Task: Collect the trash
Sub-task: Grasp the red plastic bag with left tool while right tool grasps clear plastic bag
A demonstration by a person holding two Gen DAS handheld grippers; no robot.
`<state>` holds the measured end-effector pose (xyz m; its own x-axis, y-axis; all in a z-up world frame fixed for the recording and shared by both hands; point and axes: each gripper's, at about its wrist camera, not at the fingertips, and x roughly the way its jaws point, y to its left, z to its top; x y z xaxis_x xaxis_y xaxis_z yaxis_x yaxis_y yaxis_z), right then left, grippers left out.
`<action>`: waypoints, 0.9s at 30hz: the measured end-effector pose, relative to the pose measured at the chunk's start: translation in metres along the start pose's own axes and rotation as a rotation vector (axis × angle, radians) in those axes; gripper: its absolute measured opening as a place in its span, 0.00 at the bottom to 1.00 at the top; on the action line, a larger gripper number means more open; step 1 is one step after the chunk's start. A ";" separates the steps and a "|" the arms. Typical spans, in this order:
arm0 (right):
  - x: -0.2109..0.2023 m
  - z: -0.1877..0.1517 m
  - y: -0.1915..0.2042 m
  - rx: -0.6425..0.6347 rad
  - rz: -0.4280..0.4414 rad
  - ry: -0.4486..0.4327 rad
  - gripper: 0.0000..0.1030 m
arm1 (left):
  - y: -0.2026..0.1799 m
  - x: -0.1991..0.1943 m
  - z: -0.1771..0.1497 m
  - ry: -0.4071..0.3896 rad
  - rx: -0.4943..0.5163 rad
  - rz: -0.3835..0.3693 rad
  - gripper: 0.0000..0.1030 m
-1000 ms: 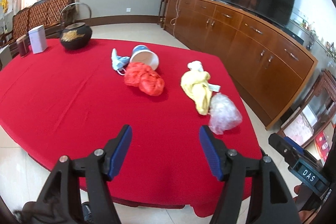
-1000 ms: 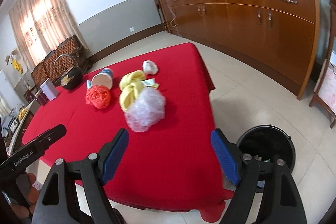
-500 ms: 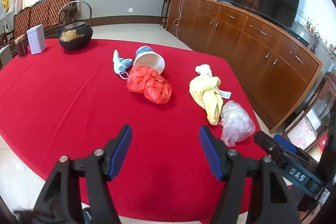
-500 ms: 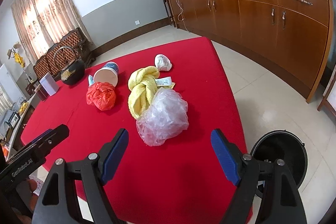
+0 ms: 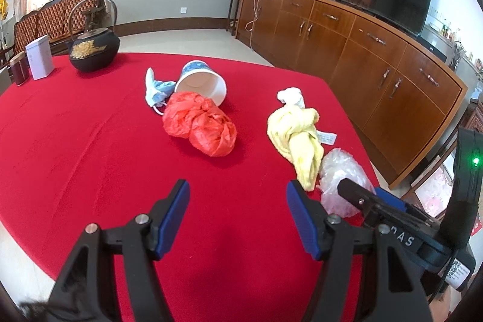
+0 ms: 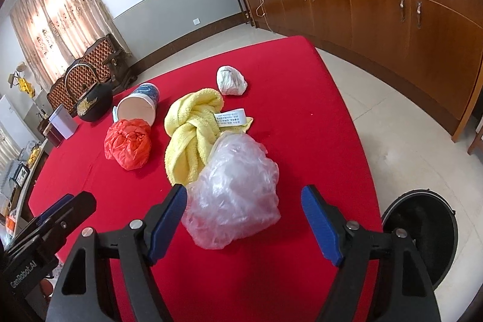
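On the red table (image 5: 75,141) lie a clear plastic bag (image 6: 235,195), a knotted yellow towel (image 6: 193,138), a red plastic bag (image 6: 128,144), a tipped paper cup (image 6: 139,107), a white paper wad (image 6: 231,80) and a blue face mask (image 5: 155,88). My right gripper (image 6: 244,219) is open, its jaws on either side of the clear bag, just short of it. My left gripper (image 5: 238,216) is open and empty over the near table, short of the red bag (image 5: 200,127). The clear bag (image 5: 341,180) is partly hidden behind the right gripper in the left view.
A black bin (image 6: 419,231) stands on the floor right of the table. A black iron kettle (image 5: 93,49), a white box (image 5: 39,58) and a dark tin (image 5: 19,71) sit at the far left. A wooden sideboard (image 5: 362,56) with a TV runs along the right.
Both grippers have moved forward over the table. The right one has closed in on the clear bag, which now lies between its open jaws. The trash has not moved.
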<state>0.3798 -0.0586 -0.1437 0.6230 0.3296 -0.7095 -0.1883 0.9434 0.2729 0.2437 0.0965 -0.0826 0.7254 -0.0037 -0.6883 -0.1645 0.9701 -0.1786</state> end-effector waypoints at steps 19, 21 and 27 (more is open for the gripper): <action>0.016 0.021 -0.025 0.039 -0.009 -0.029 0.31 | -0.007 0.036 0.008 0.041 0.000 -0.002 0.66; 0.018 0.024 -0.027 0.046 -0.012 -0.030 0.31 | -0.006 0.038 0.010 0.040 0.001 0.006 0.66; 0.024 0.031 -0.029 0.054 -0.012 -0.034 0.31 | 0.005 0.042 0.017 0.013 -0.018 0.048 0.66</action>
<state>0.4239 -0.0792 -0.1479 0.6505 0.3163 -0.6905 -0.1404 0.9436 0.2999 0.2850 0.1057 -0.1009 0.7080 0.0394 -0.7052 -0.2111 0.9646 -0.1579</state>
